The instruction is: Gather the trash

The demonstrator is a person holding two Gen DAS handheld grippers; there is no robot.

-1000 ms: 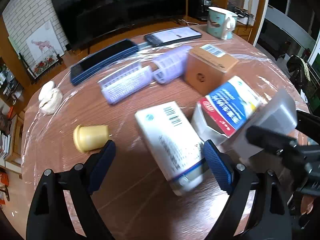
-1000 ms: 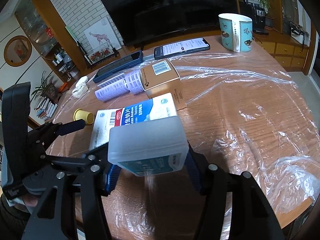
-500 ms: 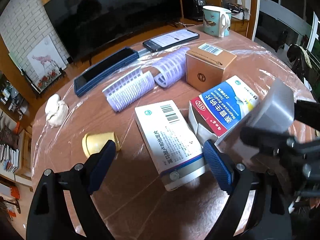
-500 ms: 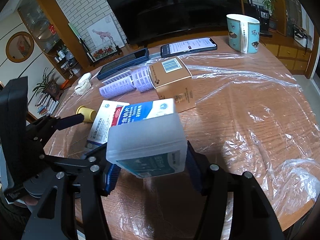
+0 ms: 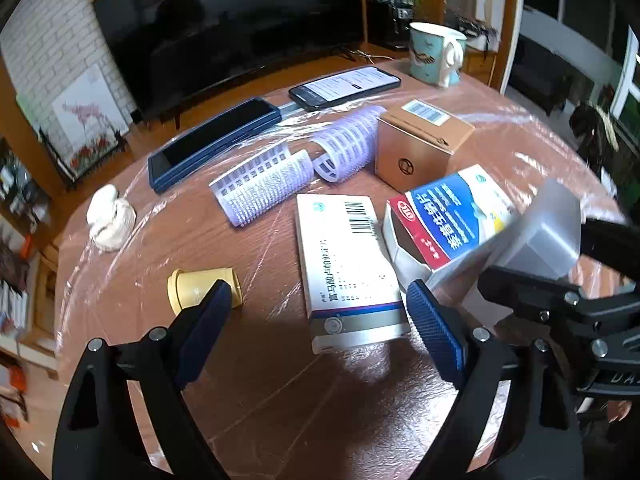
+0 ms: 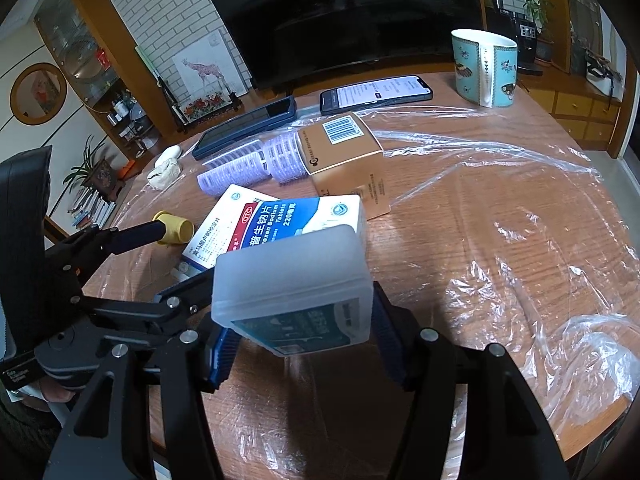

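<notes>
The right hand-held gripper (image 6: 298, 334) clamps a translucent plastic box (image 6: 294, 286) above the desk (image 6: 460, 240), with a blue-and-white medicine carton (image 6: 296, 220) resting against the box's far edge. The left hand-held gripper (image 5: 320, 320) is spread wide, its fingers straddling a white medicine carton (image 5: 346, 268) lying flat beside a yellow cap (image 5: 196, 286).

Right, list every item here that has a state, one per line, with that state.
Left gripper: open, empty, over the table.
Right gripper: shut on translucent plastic box.
Blue-and-red tablet carton: end flap open, propped against the plastic box.
White barcoded medicine carton: lying flat.
Yellow plastic cap: on its side.
Brown cardboard box: closed.
Black smartphone: screen lit.
Dark blue phone: screen dark.
Teal patterned mug: upright.
</notes>
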